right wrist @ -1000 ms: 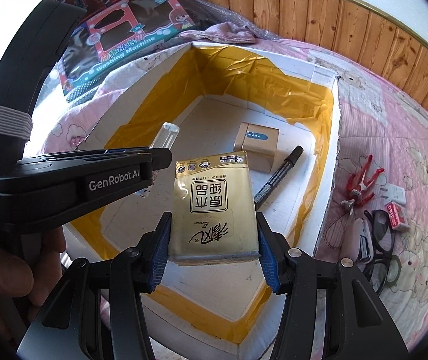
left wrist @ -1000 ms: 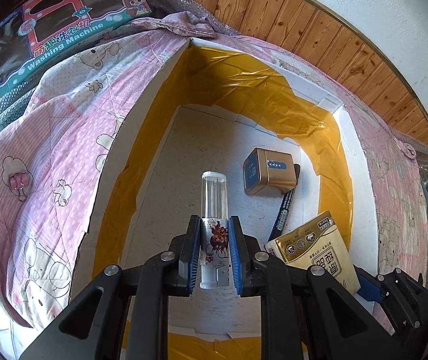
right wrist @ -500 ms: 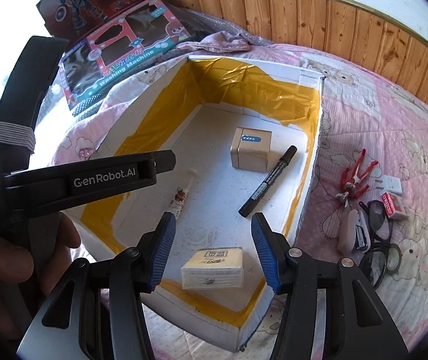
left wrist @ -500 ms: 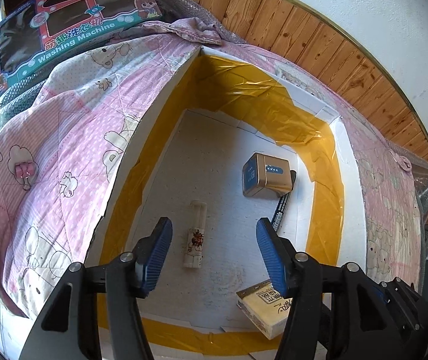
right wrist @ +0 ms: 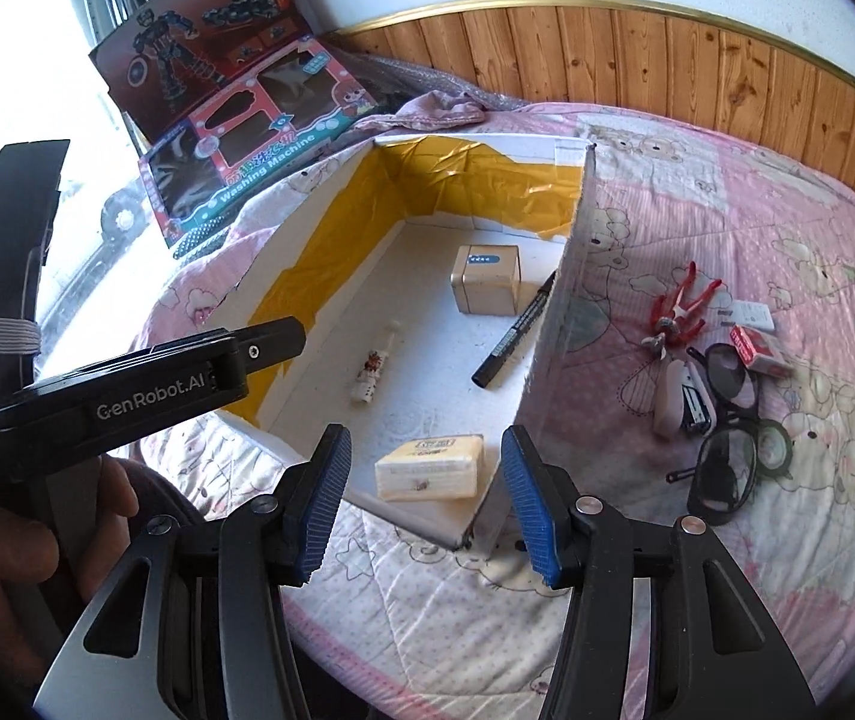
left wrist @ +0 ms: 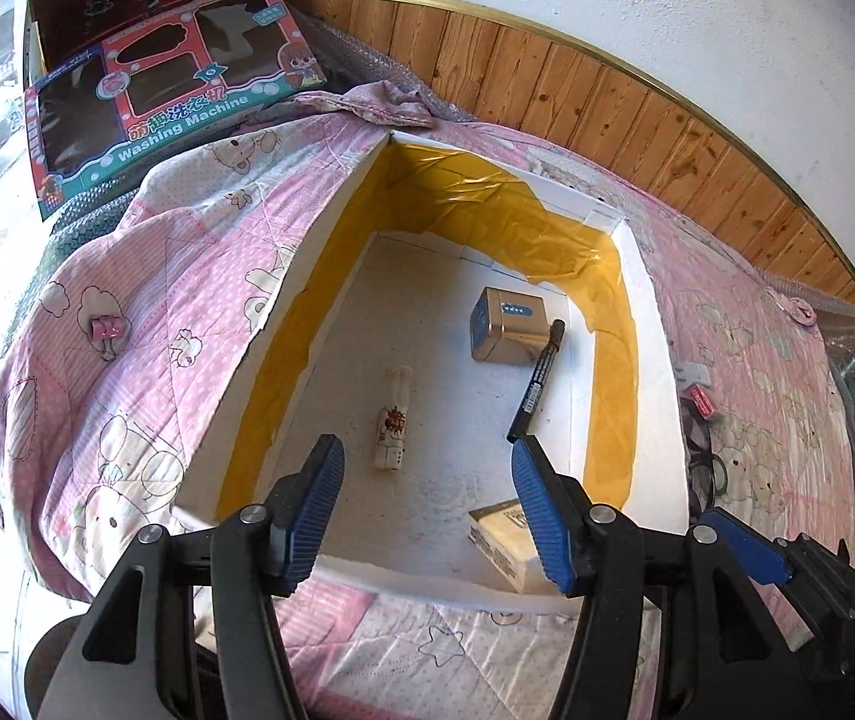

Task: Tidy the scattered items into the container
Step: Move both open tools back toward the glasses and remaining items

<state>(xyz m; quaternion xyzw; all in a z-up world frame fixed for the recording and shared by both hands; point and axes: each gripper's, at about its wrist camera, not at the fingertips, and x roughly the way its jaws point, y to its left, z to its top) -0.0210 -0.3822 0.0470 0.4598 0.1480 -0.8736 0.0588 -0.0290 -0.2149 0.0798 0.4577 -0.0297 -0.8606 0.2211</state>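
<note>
Both tools are empty w/ jaws spread wide. The left gripper (left wrist: 427, 504), blue ribbed pads, hangs over the near edge of the white foam box lined w/ yellow tape (left wrist: 658, 396), nothing between its fingers. The right gripper (right wrist: 421, 501) is likewise wide apart and holds nothing, sitting above the box's near corner. In the right wrist view the left tool's black body, marked GenRobot.AI, crosses the left side w/ a hand (right wrist: 25, 546) around its handle.

Inside the box, on the white floor:
- small clear tube w/ red print (left wrist: 392, 417), lying flat, approx. centre-left
- gold metal tin w/ blue label (left wrist: 508, 327), toward the far end
- black marker pen (left wrist: 535, 387), lying diagonally, cap end just beside the tin
- gold-and-cream tissue pack (right wrist: 430, 468), in the near right corner, partly hidden behind the left gripper's right finger in the left wrist view

Outside the box, on the pink cartoon-print quilt (right wrist: 727, 192) to its right: red clip-like item (right wrist: 682, 306), small red-and-white box (right wrist: 760, 351), black-framed glasses (right wrist: 727, 420), white stapler-like object (right wrist: 682, 390). A small pink binder clip (left wrist: 106, 327) lies on the quilt left of the box. Toy washing-machine carton (left wrist: 163, 102) leans at the far left.
</note>
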